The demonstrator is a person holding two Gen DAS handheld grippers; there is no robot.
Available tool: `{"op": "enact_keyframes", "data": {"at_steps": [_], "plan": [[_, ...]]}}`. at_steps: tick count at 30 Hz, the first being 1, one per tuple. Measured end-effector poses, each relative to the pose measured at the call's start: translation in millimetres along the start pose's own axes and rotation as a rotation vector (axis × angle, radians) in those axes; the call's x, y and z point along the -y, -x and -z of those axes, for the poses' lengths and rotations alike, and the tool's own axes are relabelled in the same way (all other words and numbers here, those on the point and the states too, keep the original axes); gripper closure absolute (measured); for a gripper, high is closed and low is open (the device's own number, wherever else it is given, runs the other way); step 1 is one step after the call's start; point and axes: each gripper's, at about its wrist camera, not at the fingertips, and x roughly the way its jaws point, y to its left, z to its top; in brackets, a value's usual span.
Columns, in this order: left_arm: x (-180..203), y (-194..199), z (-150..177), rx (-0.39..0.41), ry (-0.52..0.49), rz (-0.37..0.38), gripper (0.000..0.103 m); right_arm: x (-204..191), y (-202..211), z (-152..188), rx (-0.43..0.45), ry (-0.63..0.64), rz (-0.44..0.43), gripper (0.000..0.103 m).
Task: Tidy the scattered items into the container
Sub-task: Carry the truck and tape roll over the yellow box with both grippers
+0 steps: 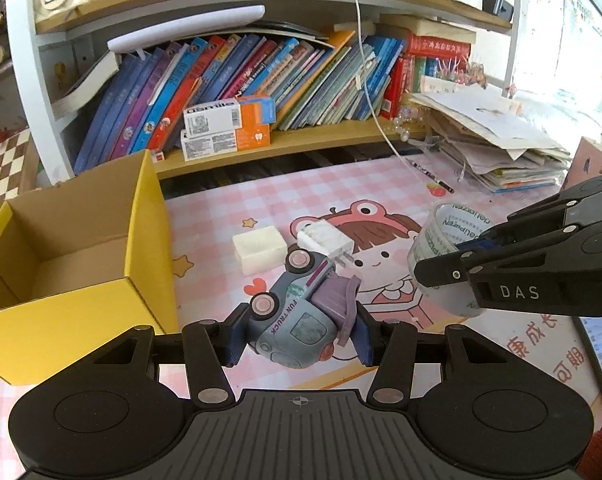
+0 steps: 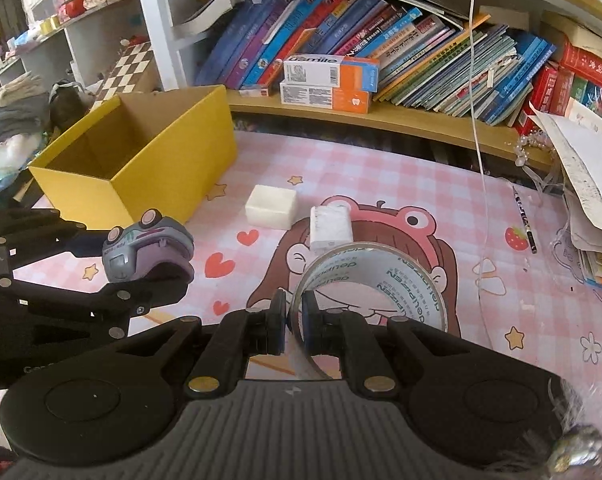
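The left gripper (image 1: 299, 340) has its jaws clamped on a grey and purple plastic toy truck (image 1: 297, 320), which sits crosswise between the pads, lifted off the pink checked mat (image 1: 229, 208) just right of the open yellow cardboard box (image 1: 141, 296). The right gripper (image 2: 294, 330) is pinched tight on the wall of a clear tape roll (image 2: 381, 280), one pad inside the ring and one outside. A white rectangular block (image 2: 271, 206) and a white charger plug (image 2: 329, 226) lie on the mat, right of the box.
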Motion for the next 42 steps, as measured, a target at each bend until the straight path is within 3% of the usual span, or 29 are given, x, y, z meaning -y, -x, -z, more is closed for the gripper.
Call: {"op": "enact_keyframes", "data": {"at_steps": [20, 42], "plan": [[-34, 30, 15, 0.014, -0.047, 0.071, 0.053, -55, 6, 3, -0.008, -0.039, 0.029, 0.095], [-106, 81, 22, 0.109, -0.035, 0.095, 0.053, -144, 14, -30, 0.070, -0.002, 0.030, 0.095]]}}
